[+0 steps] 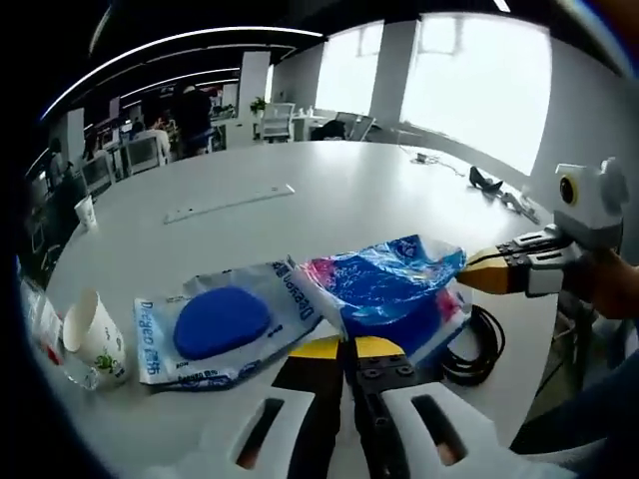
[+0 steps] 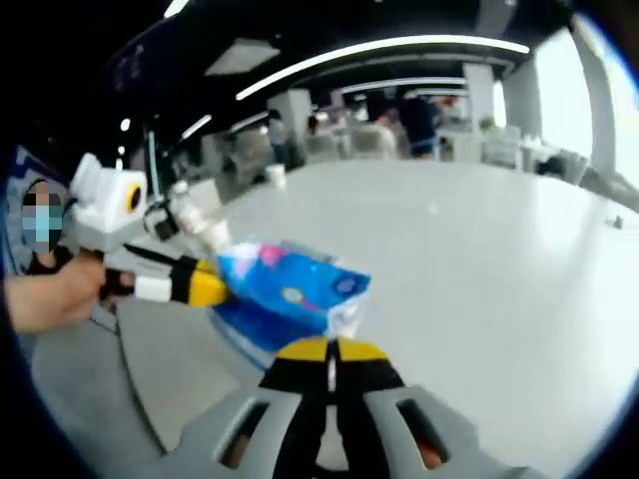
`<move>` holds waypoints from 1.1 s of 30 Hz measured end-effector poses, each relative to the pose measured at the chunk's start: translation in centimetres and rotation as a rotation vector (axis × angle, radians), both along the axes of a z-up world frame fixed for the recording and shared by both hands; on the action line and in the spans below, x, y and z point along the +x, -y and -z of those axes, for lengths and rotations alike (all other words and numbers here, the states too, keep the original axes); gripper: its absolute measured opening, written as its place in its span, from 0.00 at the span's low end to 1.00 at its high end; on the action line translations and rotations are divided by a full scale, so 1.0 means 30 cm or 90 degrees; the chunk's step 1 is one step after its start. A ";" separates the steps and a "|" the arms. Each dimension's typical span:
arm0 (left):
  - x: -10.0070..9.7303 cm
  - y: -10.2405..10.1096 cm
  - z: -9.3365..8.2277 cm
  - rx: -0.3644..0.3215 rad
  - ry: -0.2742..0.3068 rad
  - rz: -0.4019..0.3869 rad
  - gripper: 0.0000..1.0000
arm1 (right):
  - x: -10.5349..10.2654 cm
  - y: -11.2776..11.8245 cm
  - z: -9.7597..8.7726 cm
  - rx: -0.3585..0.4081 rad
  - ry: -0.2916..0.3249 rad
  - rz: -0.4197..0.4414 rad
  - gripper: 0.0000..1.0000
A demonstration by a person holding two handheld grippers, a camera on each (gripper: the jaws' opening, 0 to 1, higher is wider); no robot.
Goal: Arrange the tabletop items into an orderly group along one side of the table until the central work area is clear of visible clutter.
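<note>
Two plastic pkgs w/ blue sponges on white table point(image 1: 300, 170). Blue/pink pkg point(image 1: 394, 284), crumpled, lifted off the top, near edge. Second pkg point(image 1: 222, 324) lies flat just beside it. Paper cup point(image 1: 95, 334) tipped, far side.

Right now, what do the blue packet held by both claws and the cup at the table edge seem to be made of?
The blue packet looks like thin glossy plastic film: it crinkles, shines, and stretches between the left claw and right claw. The cup looks like matte paper, white with a small green print, though a plastic coating cannot be ruled out.
</note>
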State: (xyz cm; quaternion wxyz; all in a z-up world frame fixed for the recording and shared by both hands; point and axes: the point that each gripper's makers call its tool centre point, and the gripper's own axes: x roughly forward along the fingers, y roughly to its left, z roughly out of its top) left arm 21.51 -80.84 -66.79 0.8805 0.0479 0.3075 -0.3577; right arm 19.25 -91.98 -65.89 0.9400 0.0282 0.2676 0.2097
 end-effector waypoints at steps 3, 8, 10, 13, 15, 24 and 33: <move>0.024 0.027 -0.002 -0.001 0.001 0.004 0.01 | 0.019 0.027 -0.007 -0.001 0.005 0.007 0.00; 0.064 0.070 -0.001 -0.003 0.000 0.013 0.01 | 0.030 0.057 -0.009 -0.005 0.010 0.014 0.00; 0.075 0.085 0.004 0.001 0.000 0.017 0.01 | 0.037 0.070 -0.005 -0.005 0.009 0.016 0.00; 0.099 0.112 0.017 0.005 -0.002 0.018 0.01 | 0.054 0.091 0.001 -0.014 0.010 0.015 0.00; 0.113 0.127 0.029 0.005 -0.006 0.014 0.01 | 0.075 0.108 0.002 -0.018 0.013 0.015 0.00; 0.176 0.156 0.068 -0.004 -0.028 -0.040 0.01 | 0.175 0.148 0.026 -0.037 0.022 0.007 0.00; 0.234 0.153 0.121 0.017 -0.021 -0.067 0.02 | 0.234 0.154 0.071 -0.043 0.015 -0.001 0.00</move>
